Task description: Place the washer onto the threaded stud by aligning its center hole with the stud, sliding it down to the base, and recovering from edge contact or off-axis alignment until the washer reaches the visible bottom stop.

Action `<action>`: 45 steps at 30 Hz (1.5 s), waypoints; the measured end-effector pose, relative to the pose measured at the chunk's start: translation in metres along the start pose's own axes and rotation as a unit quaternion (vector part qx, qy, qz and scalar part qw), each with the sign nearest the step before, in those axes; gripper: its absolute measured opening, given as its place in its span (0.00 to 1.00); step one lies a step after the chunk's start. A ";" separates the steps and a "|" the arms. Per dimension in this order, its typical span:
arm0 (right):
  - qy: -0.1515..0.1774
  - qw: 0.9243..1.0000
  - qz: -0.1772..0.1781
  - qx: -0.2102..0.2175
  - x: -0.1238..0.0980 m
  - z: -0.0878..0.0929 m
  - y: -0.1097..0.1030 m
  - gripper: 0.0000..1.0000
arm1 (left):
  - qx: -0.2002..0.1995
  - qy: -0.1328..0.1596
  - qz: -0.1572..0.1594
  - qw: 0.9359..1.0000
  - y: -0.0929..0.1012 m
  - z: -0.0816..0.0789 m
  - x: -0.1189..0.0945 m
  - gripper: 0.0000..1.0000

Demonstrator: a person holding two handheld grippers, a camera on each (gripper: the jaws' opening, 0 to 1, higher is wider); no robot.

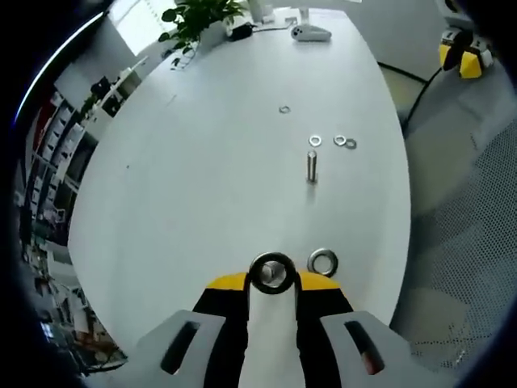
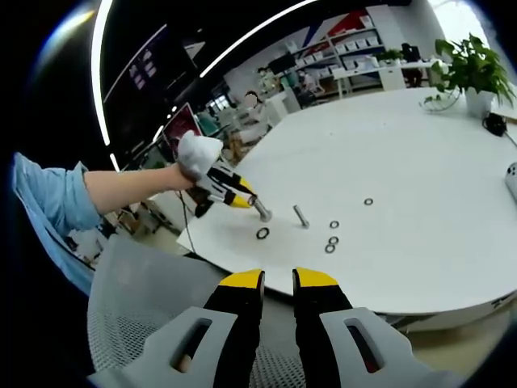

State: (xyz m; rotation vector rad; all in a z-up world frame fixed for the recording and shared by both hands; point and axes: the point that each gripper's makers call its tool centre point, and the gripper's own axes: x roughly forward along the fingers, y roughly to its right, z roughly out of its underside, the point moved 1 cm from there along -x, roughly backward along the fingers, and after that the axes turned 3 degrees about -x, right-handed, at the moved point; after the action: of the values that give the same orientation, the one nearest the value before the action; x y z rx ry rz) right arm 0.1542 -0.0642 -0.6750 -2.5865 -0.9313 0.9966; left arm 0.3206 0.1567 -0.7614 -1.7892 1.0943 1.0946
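My left gripper (image 1: 273,279) is shut on a steel washer (image 1: 273,272), held at the jaw tips above the white table (image 1: 202,186). The threaded stud (image 1: 312,166) stands upright farther out and a little to the right, apart from the washer. A second washer (image 1: 322,262) lies flat just right of my jaws. In the right gripper view a gloved hand (image 2: 198,153) holds the left gripper (image 2: 258,208), its tip just left of the stud (image 2: 300,216). My right gripper (image 2: 279,284) hangs off the table's near edge, its jaws a narrow gap apart with nothing between.
Several loose washers (image 1: 340,141) lie beyond the stud, one more (image 1: 284,109) farther back. A potted plant (image 1: 198,16) and a white device (image 1: 311,32) sit at the far end. A grey mesh chair (image 2: 137,299) is below my right gripper, by the table edge (image 2: 242,263).
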 end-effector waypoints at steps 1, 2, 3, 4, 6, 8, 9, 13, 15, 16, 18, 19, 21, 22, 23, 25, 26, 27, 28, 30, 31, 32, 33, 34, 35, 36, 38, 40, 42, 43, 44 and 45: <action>0.000 1.000 0.000 0.000 0.000 0.000 0.000 0.17 | -0.001 -0.002 -0.001 1.000 -0.001 0.000 0.001 0.19; -0.001 1.000 0.000 0.000 0.000 0.000 0.000 0.17 | -0.002 -0.004 0.000 1.000 -0.002 0.000 0.001 0.19; -0.001 1.000 -0.001 0.000 0.000 0.000 0.000 0.17 | 0.001 -0.008 -0.002 1.000 -0.003 0.001 0.002 0.19; -0.001 1.000 -0.001 0.000 0.000 0.000 0.000 0.17 | 0.002 -0.010 -0.002 1.000 -0.004 0.001 0.002 0.19; -0.001 1.000 -0.001 0.000 0.000 0.000 0.000 0.17 | 0.003 -0.015 0.002 1.000 -0.004 0.002 0.003 0.19; -0.001 1.000 -0.001 0.000 0.000 0.000 0.000 0.17 | 0.004 -0.019 0.004 1.000 -0.005 0.003 0.005 0.19; -0.001 1.000 -0.001 0.000 0.001 0.000 0.000 0.17 | 0.004 -0.021 0.003 1.000 -0.005 0.003 0.006 0.19; -0.001 1.000 -0.001 0.000 0.001 0.000 0.000 0.17 | 0.013 -0.031 0.007 0.999 -0.003 0.004 0.011 0.19; -0.001 1.000 -0.001 0.001 0.001 0.000 0.000 0.17 | 0.016 -0.034 0.009 0.999 -0.004 0.004 0.014 0.19; -0.001 1.000 -0.001 0.001 0.001 0.000 0.000 0.17 | 0.017 -0.037 0.010 0.999 -0.003 0.005 0.017 0.19; -0.001 1.000 -0.001 0.001 0.001 0.000 0.001 0.17 | 0.019 -0.042 0.011 0.999 -0.003 0.005 0.020 0.19; -0.001 1.000 -0.001 0.001 0.001 0.000 0.001 0.17 | 0.018 -0.044 0.013 0.999 -0.002 0.006 0.021 0.19; -0.002 1.000 -0.001 0.001 0.001 0.000 0.001 0.17 | 0.022 -0.050 0.014 0.998 -0.001 0.007 0.025 0.19; -0.003 1.000 -0.001 0.001 0.001 0.000 0.001 0.17 | 0.023 -0.052 0.015 0.998 -0.001 0.008 0.026 0.19; -0.003 1.000 -0.001 0.001 0.001 0.001 0.001 0.17 | 0.024 -0.053 0.016 0.998 -0.001 0.008 0.028 0.19; -0.003 1.000 -0.002 0.001 0.001 0.001 0.001 0.17 | 0.020 -0.056 0.019 0.998 -0.001 0.010 0.033 0.19; -0.003 1.000 -0.002 0.002 0.001 0.001 0.001 0.17 | 0.020 -0.057 0.020 0.998 0.000 0.010 0.034 0.19; -0.003 1.000 -0.001 0.002 0.001 0.001 0.001 0.17 | 0.018 -0.058 0.021 0.998 -0.001 0.011 0.036 0.19; -0.003 1.000 -0.001 0.002 0.001 0.001 0.001 0.17 | 0.017 -0.059 0.021 0.998 -0.001 0.012 0.037 0.19; -0.005 1.000 -0.001 0.002 0.001 0.001 0.001 0.17 | 0.014 -0.062 0.024 0.998 -0.001 0.014 0.041 0.19; -0.006 1.000 -0.001 0.002 0.001 0.001 0.001 0.17 | 0.011 -0.065 0.024 0.998 -0.001 0.015 0.044 0.19; -0.006 1.000 -0.001 0.002 0.001 0.001 0.001 0.17 | 0.010 -0.064 0.025 0.998 0.000 0.015 0.044 0.19; -0.007 1.000 -0.002 0.002 0.001 0.001 0.001 0.17 | 0.006 -0.064 0.025 0.998 0.000 0.016 0.045 0.19; -0.007 1.000 -0.002 0.002 0.001 0.002 0.001 0.17 | 0.002 -0.065 0.027 0.997 0.001 0.015 0.045 0.19; -0.008 1.000 -0.002 0.001 0.001 0.002 0.001 0.17 | 0.000 -0.065 0.028 0.998 0.002 0.015 0.045 0.19; -0.008 1.000 -0.002 0.001 0.001 0.002 0.001 0.17 | 0.000 -0.066 0.028 0.997 0.001 0.015 0.046 0.19; -0.009 1.000 -0.002 0.001 0.001 0.002 0.001 0.17 | 0.000 -0.067 0.029 0.997 0.002 0.016 0.047 0.19; -0.008 1.000 -0.002 0.001 0.001 0.002 0.001 0.17 | -0.002 -0.069 0.030 0.997 0.003 0.016 0.048 0.19; -0.007 1.000 -0.002 0.002 0.001 0.002 0.001 0.17 | -0.002 -0.070 0.031 0.997 0.003 0.017 0.049 0.19; -0.007 1.000 -0.002 0.002 0.001 0.002 0.001 0.17 | 0.001 -0.072 0.033 0.997 0.004 0.018 0.049 0.19; -0.007 1.000 -0.002 0.002 0.001 0.002 0.001 0.17 | 0.006 -0.072 0.034 0.997 0.005 0.018 0.050 0.19; -0.007 1.000 -0.002 0.002 0.001 0.002 0.001 0.17 | 0.014 -0.074 0.036 0.997 0.006 0.019 0.051 0.19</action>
State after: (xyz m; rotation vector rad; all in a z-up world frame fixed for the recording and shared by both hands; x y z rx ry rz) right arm 0.1538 -0.0646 -0.6771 -2.5771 -0.9364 1.0170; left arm 0.3234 0.1581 -0.8157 -1.6309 1.0865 1.2284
